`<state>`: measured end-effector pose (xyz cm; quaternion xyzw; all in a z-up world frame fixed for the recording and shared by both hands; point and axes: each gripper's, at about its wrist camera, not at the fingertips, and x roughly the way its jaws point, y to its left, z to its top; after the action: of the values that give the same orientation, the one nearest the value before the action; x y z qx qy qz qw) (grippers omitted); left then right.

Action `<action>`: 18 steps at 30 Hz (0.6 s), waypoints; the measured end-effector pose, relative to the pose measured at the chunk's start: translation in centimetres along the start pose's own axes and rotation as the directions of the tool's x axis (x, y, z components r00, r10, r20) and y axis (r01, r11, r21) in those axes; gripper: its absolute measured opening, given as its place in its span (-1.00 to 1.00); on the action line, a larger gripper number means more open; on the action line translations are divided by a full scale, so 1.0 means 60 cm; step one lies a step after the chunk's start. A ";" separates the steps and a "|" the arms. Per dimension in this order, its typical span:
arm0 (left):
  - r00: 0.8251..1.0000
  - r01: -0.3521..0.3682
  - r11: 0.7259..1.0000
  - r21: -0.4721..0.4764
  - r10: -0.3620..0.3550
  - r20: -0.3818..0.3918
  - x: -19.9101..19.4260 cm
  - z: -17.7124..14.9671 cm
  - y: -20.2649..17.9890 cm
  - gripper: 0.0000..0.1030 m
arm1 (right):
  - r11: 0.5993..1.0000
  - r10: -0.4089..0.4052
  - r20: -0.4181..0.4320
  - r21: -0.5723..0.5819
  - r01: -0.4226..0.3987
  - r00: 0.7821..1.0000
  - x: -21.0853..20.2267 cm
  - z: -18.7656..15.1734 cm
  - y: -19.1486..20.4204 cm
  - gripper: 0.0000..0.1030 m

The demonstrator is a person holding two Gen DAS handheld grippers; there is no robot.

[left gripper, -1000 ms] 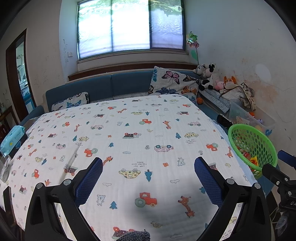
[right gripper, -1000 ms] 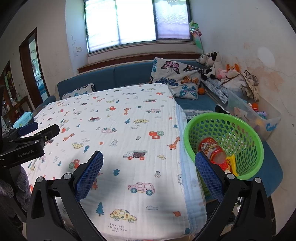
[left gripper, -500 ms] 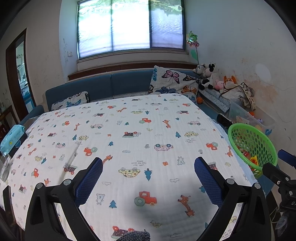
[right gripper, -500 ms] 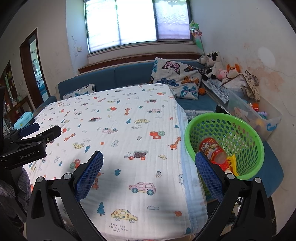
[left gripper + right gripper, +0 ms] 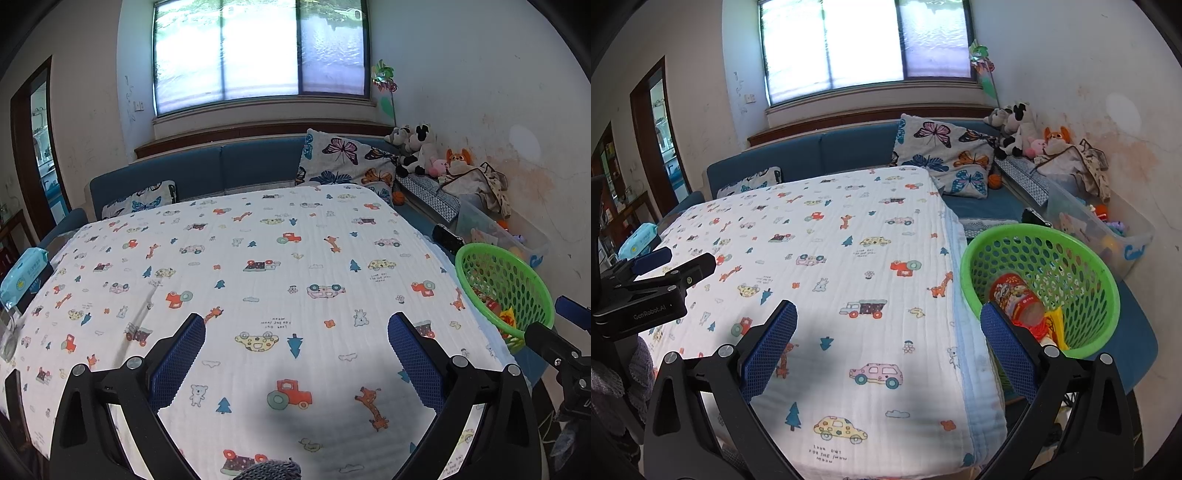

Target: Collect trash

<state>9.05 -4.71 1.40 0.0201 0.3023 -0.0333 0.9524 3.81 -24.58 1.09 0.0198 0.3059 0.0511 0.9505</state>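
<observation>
I hold both claws wide and empty over the table [image 5: 295, 258]: left gripper [image 5: 295, 365], right gripper [image 5: 888, 354]. The trash, a red can [image 5: 1015, 295] and wrappers, lies in the green basket [image 5: 1104, 295] just off the table's right edge, where a drop is easy. I judge the collecting nearly done.

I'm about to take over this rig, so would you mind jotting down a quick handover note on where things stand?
Left gripper: open, empty, over the printed cloth.
Right gripper: open, empty, over the cloth's right edge beside the green basket.
Basket: off the table's right side; it holds a red printed can and yellow and orange wrappers.
Done: that trash is in the basket, and no loose trash shows on the cloth.
Left: perhaps check the left edge, where a blue wipes pack lies; it does not look like trash.
</observation>
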 end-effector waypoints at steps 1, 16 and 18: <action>1.000 0.001 1.000 0.000 -0.001 0.000 -0.001 -0.001 -0.001 0.86 | 1.000 0.001 0.000 0.001 -0.001 1.000 0.000 0.001 0.003 0.92; 1.000 0.006 1.000 0.000 -0.006 -0.003 0.001 -0.004 -0.002 0.86 | 1.000 0.004 0.001 0.001 -0.004 1.000 -0.001 0.001 0.003 0.92; 1.000 0.006 1.000 0.000 -0.006 -0.003 0.001 -0.003 -0.001 0.86 | 1.000 0.006 0.001 0.000 -0.006 1.000 -0.001 0.002 0.005 0.92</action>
<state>9.00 -4.79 1.19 0.0191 0.3039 -0.0363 0.9518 3.79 -24.29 1.23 0.0209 0.3056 0.0541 0.9504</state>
